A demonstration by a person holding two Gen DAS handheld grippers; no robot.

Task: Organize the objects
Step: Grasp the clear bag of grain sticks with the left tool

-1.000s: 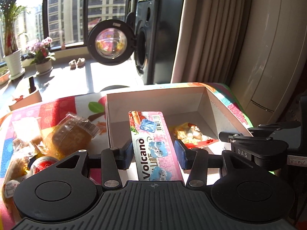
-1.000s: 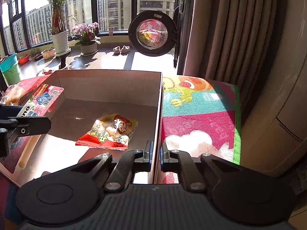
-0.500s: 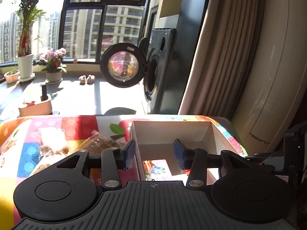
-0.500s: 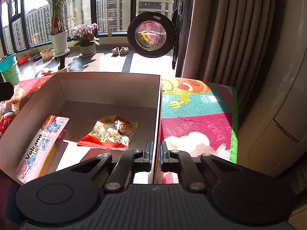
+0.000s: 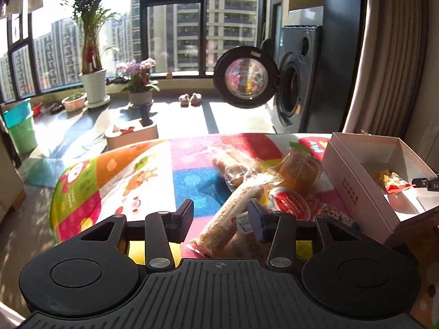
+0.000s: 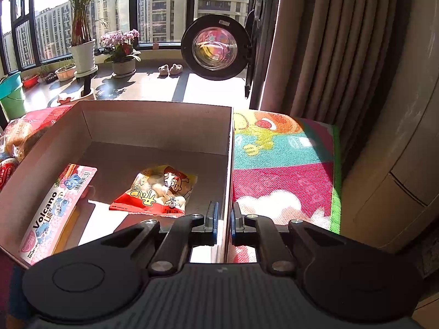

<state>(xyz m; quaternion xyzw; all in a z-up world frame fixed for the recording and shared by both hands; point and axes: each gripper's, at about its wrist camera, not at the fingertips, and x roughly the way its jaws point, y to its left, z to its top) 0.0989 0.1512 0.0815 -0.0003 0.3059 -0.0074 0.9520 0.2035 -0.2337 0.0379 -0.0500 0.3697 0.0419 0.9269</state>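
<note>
Change: the left gripper (image 5: 219,220) has left the box and now hangs over the snack pile (image 5: 263,183), its jaws wide and empty.
Box (image 6: 229,142): holds the Volcano pack (image 6: 55,211) at lower left and a red-yellow snack bag (image 6: 156,189) in the centre.
Right gripper (image 6: 222,218): pinches the box's right wall.

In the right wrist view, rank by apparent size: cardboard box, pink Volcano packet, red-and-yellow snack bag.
1. cardboard box
2. and 3. pink Volcano packet and red-and-yellow snack bag look roughly alike; the packet is longer but nearer the camera, so unsure.
</note>
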